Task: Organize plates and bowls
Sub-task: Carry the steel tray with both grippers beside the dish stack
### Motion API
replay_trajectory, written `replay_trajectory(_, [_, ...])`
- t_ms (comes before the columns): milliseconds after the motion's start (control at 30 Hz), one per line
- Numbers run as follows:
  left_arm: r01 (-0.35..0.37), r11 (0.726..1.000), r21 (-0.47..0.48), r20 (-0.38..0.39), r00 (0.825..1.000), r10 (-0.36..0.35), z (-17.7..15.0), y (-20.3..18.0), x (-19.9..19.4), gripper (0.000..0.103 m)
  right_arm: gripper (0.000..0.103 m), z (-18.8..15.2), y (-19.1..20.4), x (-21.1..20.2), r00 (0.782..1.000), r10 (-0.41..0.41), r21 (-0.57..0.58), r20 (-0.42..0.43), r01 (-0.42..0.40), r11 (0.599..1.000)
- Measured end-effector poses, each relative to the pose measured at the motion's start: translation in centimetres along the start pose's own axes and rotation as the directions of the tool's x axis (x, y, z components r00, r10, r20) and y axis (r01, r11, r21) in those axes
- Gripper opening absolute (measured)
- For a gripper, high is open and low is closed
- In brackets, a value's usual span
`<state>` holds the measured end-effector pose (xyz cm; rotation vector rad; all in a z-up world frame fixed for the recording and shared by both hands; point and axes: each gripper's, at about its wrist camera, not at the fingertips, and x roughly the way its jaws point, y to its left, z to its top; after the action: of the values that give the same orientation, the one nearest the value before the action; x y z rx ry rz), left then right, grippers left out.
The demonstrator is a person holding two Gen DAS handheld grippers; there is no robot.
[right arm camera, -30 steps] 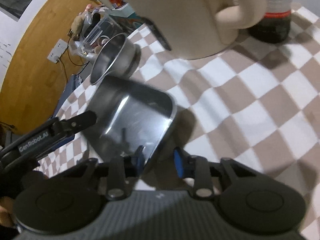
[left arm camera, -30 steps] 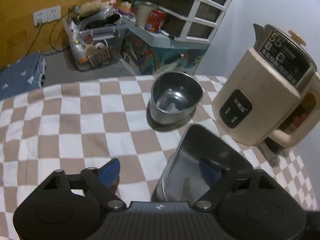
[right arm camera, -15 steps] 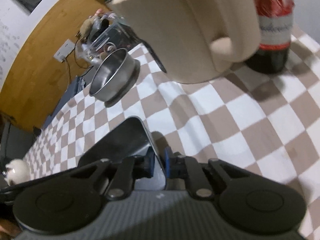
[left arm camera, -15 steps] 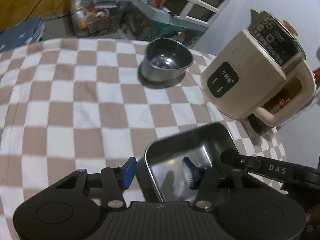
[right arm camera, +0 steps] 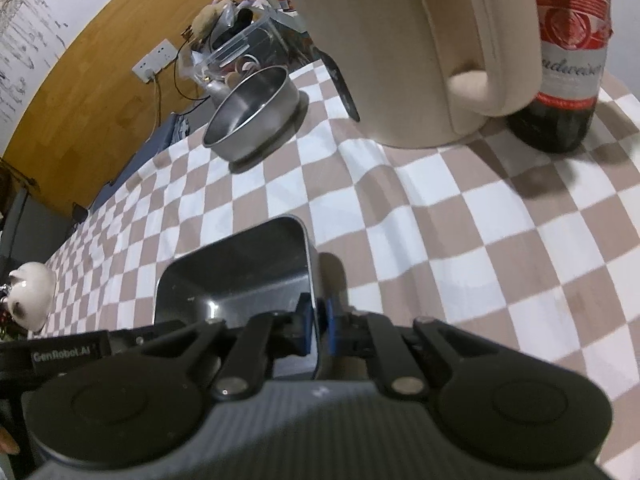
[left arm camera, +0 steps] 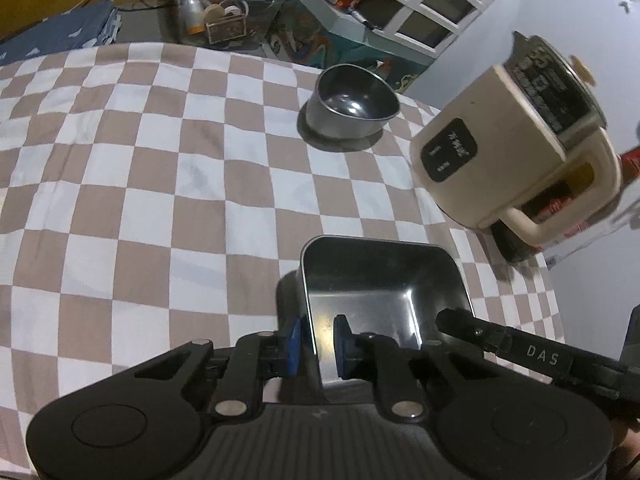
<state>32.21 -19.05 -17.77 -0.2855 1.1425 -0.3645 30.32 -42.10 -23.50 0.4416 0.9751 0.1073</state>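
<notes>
A rectangular steel tray lies on the checked tablecloth, close in front of both grippers. My left gripper straddles the tray's left wall. Its jaws are closing, and a small gap still shows at the inner pad. On the opposite wall my right gripper is shut, the blue pads pinching the thin rim. Its black finger shows in the left wrist view. A round steel bowl stands farther back near the table's far edge, apart from both grippers.
A cream electric kettle stands right of the tray, with a dark beer bottle behind it. A white figurine sits at the left edge. Beyond the table are a clear box of clutter and a white shelf.
The left gripper slid sideways to the tray's left wall and its jaws narrowed around it. The right jaws closed onto the right wall. The tray now sits flatter.
</notes>
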Motion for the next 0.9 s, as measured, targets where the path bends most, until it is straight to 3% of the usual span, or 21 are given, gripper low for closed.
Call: replay_trajectory(900, [0.083,0.994,0.070,0.090,0.992,-0.089,-8.6,-3.1,-9.6,0.017,0.008,-7.2,1.0,-10.3,0.996,0.002,-0.035,0.089,0.001,0.999])
